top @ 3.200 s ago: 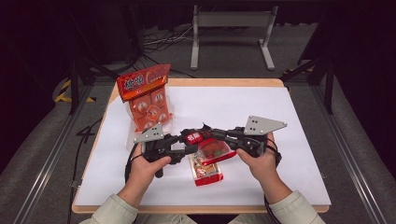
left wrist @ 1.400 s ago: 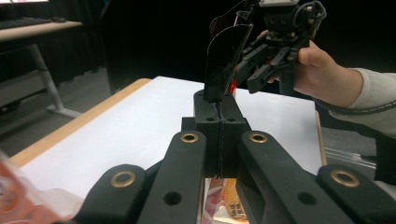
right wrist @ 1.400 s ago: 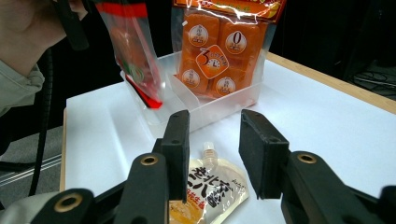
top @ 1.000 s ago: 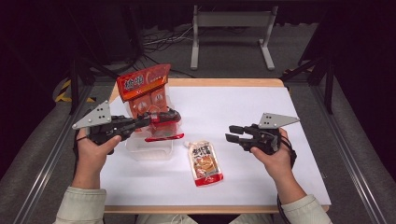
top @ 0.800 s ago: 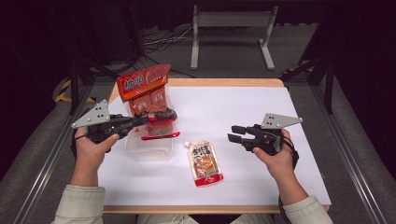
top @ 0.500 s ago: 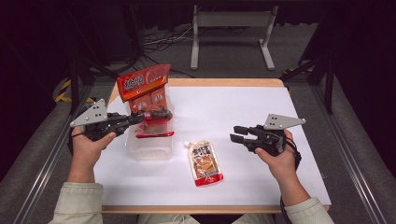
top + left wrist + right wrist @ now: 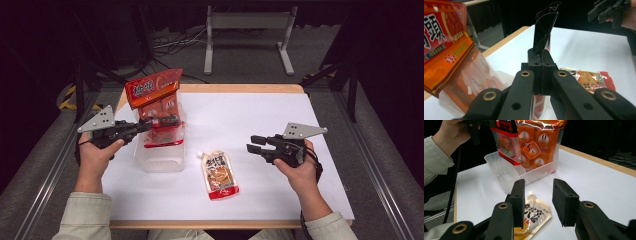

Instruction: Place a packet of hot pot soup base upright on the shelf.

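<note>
Bench (image 7: 280,125) covered in white, seen from above, with a person's two forearms reaching in from the near edge. Each hand holds black tongs.

The left tongs (image 7: 167,120) are pressed together on the top edge of a small red packet (image 7: 164,136). The packet hangs from them over a clear plastic tub (image 7: 160,159) at the left side of the bench, its lower end about level with the tub's rim. In the left gripper view the jaws meet with no gap, and the pinched edge of the packet (image 7: 545,27) stands up dark beyond the tips.

An orange bag (image 7: 156,97) with a red header card stands upright in the far end of the tub, just behind the hanging packet. The right gripper view shows round orange pieces through the bag's clear front (image 7: 537,140), with the packet (image 7: 507,141) in front of it and above the tub (image 7: 506,176).

A spouted pouch (image 7: 218,175) lies flat on the bench just to the right of the tub, spout pointing away from the person.

The right tongs (image 7: 255,143) hover over the right part of the bench, well apart from the pouch, pointing left. Their jaws are spread with nothing between them; the right gripper view looks through the gap (image 7: 537,203) down onto the pouch (image 7: 535,216).
</note>
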A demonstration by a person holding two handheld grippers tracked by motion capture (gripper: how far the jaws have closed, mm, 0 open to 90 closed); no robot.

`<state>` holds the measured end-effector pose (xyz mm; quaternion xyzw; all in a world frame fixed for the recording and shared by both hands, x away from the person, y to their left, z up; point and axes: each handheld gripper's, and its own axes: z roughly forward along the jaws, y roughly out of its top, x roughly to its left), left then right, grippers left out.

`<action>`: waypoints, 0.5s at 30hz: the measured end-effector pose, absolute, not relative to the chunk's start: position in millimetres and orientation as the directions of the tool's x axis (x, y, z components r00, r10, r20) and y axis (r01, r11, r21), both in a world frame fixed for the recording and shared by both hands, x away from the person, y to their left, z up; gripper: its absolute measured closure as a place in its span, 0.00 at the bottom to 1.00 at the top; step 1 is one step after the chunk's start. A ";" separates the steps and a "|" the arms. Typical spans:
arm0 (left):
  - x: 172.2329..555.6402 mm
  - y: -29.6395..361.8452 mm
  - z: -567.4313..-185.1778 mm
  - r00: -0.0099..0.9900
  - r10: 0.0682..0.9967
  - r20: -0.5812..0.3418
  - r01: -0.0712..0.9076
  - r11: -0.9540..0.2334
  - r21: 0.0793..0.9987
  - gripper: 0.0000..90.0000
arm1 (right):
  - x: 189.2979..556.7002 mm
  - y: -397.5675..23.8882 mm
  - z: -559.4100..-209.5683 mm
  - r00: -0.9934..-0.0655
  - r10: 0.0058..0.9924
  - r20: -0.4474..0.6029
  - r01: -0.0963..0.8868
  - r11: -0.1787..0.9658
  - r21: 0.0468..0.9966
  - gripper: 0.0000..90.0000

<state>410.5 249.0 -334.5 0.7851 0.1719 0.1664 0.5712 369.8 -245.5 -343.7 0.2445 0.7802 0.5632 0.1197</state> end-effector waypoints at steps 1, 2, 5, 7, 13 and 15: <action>411.4 249.1 -335.3 0.884 0.462 0.071 0.075 -0.290 0.954 1.00 | 369.9 -245.6 -343.7 -0.852 0.516 0.091 0.249 0.246 0.937 0.70; 412.0 249.1 -336.2 0.883 0.463 0.073 0.073 -0.289 0.955 1.00 | 370.0 -245.5 -343.8 -0.852 0.515 0.092 0.250 0.247 0.936 0.71; 412.9 248.9 -338.4 0.881 0.466 0.079 0.069 -0.293 0.954 1.00 | 370.6 -245.1 -344.1 -0.852 0.515 0.092 0.251 0.250 0.935 0.71; 413.8 248.8 -339.8 0.879 0.469 0.084 0.070 -0.301 0.951 1.00 | 370.6 -244.7 -344.0 -0.853 0.514 0.091 0.250 0.250 0.935 0.71; 418.2 246.6 -347.0 0.882 0.463 0.088 0.077 -0.326 0.942 1.00 | 371.0 -241.9 -344.6 -0.862 0.498 0.092 0.246 0.252 0.936 0.71; 419.2 246.6 -348.8 0.883 0.462 0.080 0.082 -0.319 0.944 1.00 | 371.7 -241.0 -345.6 -0.863 0.496 0.092 0.248 0.257 0.934 0.71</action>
